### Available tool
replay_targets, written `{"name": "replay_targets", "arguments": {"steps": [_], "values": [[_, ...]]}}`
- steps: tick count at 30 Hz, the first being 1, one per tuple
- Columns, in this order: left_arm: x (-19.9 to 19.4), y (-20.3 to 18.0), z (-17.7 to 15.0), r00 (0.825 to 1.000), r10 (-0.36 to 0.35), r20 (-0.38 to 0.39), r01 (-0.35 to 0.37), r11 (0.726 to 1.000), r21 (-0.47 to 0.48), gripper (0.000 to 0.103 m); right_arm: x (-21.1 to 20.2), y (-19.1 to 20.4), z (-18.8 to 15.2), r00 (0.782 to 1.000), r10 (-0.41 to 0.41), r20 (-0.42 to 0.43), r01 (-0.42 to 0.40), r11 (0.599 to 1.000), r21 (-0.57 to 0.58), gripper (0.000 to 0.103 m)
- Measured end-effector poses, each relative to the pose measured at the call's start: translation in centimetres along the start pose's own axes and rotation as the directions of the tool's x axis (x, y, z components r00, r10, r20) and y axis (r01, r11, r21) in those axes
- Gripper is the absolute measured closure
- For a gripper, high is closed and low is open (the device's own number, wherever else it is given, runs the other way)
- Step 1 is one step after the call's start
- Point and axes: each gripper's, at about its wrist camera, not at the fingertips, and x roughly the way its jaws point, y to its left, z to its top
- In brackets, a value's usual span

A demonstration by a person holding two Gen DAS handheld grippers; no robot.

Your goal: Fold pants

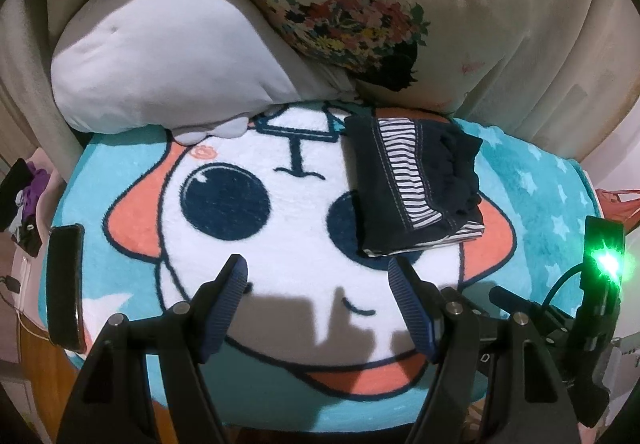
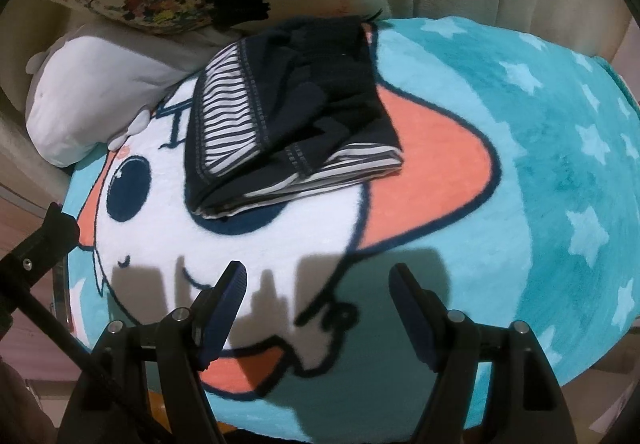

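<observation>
The dark navy pants (image 1: 416, 184) with a white striped panel lie folded in a compact stack on the cartoon blanket (image 1: 224, 236). In the right wrist view the pants (image 2: 292, 112) sit ahead and slightly left. My left gripper (image 1: 318, 276) is open and empty, just short of the stack's near left corner. My right gripper (image 2: 318, 280) is open and empty, well short of the stack, above the blanket (image 2: 500, 204). The right gripper's body with a green light (image 1: 604, 264) shows at the right of the left wrist view.
A grey plush pillow (image 1: 160, 64) and a floral cushion (image 1: 360, 4) lie at the back against a beige sofa. A black phone (image 1: 64, 284) lies on the blanket's left edge. Clutter (image 1: 24, 196) shows past the left edge.
</observation>
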Motion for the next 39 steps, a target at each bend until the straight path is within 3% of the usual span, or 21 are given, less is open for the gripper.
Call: {"name": "replay_targets", "arguments": {"steps": [6, 12, 14, 17, 20, 21, 23, 25, 27, 28, 29, 30, 31, 33, 35, 37, 39], "values": [[0.5, -2.0, 0.0, 1.000, 0.011, -0.002, -0.011, 1.000, -0.024, 0.031, 0.1, -2.2, 0.5, 1.000, 0.007, -0.008, -0.008, 1.000, -0.012, 0.024], [-1.0, -3.0, 0.5, 0.994, 0.041, 0.100, -0.031, 0.994, -0.101, 0.031, -0.1, -4.0, 1.6, 1.000, 0.018, -0.004, -0.018, 0.999, -0.045, 0.024], [-1.9, -3.2, 0.6, 0.986, 0.066, 0.151, -0.047, 0.990, -0.130, 0.031, -0.3, -4.4, 2.0, 1.000, 0.024, 0.003, -0.024, 0.998, -0.061, 0.024], [-4.1, -3.6, 0.8, 0.953, 0.144, 0.266, -0.100, 0.980, -0.169, 0.029, -0.8, -4.6, 2.6, 0.999, 0.041, 0.029, -0.038, 0.995, -0.095, 0.024], [-7.2, -4.0, 0.8, 0.880, 0.241, 0.409, -0.159, 0.962, -0.223, 0.004, -1.5, -4.7, 3.1, 0.996, 0.065, 0.062, -0.057, 0.990, -0.126, 0.024], [-8.6, -4.3, 0.8, 0.833, 0.284, 0.476, -0.184, 0.952, -0.245, 0.002, -1.7, -4.7, 3.3, 0.994, 0.075, 0.076, -0.064, 0.988, -0.137, 0.024], [-10.4, -4.7, 0.9, 0.763, 0.342, 0.549, -0.224, 0.936, -0.272, 0.000, -2.2, -4.7, 3.6, 0.991, 0.092, 0.099, -0.076, 0.985, -0.155, 0.024], [-12.4, -5.6, 1.0, 0.667, 0.432, 0.607, -0.297, 0.901, -0.315, 0.000, -2.4, -4.8, 3.8, 0.988, 0.109, 0.113, -0.089, 0.982, -0.164, 0.023], [-13.3, -6.4, 1.5, 0.606, 0.480, 0.635, -0.353, 0.877, -0.326, 0.000, -2.5, -5.0, 3.9, 0.985, 0.122, 0.123, -0.101, 0.981, -0.165, 0.023], [-13.3, -6.7, 2.0, 0.612, 0.478, 0.630, -0.371, 0.877, -0.304, 0.000, -2.6, -5.1, 4.0, 0.984, 0.127, 0.126, -0.106, 0.981, -0.165, 0.023], [-13.2, -6.9, 2.4, 0.631, 0.462, 0.624, -0.373, 0.885, -0.278, 0.000, -2.6, -5.2, 4.0, 0.982, 0.135, 0.130, -0.113, 0.980, -0.163, 0.023], [-12.9, -7.1, 3.0, 0.670, 0.432, 0.604, -0.368, 0.900, -0.235, 0.000, -2.7, -5.4, 4.0, 0.981, 0.142, 0.134, -0.119, 0.980, -0.162, 0.023], [-12.1, -7.4, 3.8, 0.723, 0.411, 0.555, -0.371, 0.909, -0.189, 0.000, -2.7, -5.5, 4.1, 0.980, 0.145, 0.138, -0.123, 0.979, -0.162, 0.023], [-10.7, -7.9, 4.4, 0.778, 0.394, 0.490, -0.370, 0.917, -0.150, 0.000, -2.9, -5.8, 4.2, 0.977, 0.147, 0.153, -0.122, 0.979, -0.163, 0.023], [-8.9, -8.4, 4.5, 0.813, 0.389, 0.433, -0.375, 0.919, -0.121, 0.000, -3.0, -6.1, 4.2, 0.975, 0.142, 0.169, -0.114, 0.980, -0.165, 0.023], [-6.6, -8.9, 4.7, 0.860, 0.374, 0.347, -0.372, 0.925, -0.074, 0.000, -3.2, -6.5, 4.3, 0.974, 0.126, 0.189, -0.093, 0.981, -0.173, 0.023], [-4.8, -9.5, 4.2, 0.882, 0.383, 0.275, -0.388, 0.921, -0.035, 0.000, -3.3, -6.8, 4.4, 0.973, 0.112, 0.204, -0.076, 0.981, -0.180, 0.023]]}}
